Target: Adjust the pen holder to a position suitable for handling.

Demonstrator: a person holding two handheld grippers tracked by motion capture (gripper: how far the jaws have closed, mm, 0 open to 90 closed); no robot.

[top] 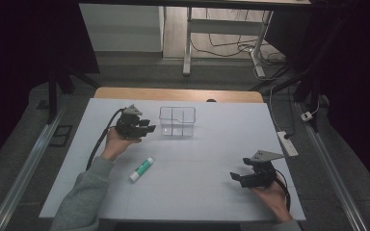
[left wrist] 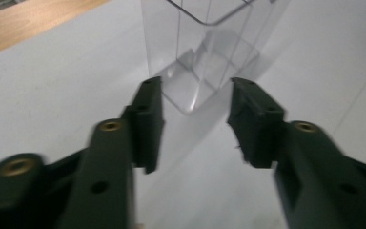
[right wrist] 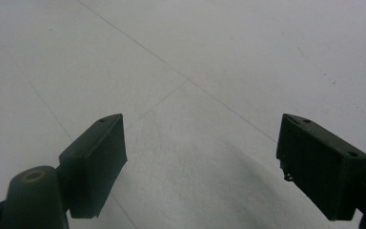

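**Clear bin faced by half-open left gripper**

Clear bin (top: 177,121), a divided see-through container, stood at the far middle of the white worktop (top: 212,159). Left gripper (top: 143,127) hovered just beside it, part-open and empty. Right gripper (top: 236,176) rested wide open, holding nothing. Glue stick (top: 141,169) lay near; fetching it seemed next.

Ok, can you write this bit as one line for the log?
left claw: open, empty, facing clear box | right claw: open, empty | glue stick: lying on table
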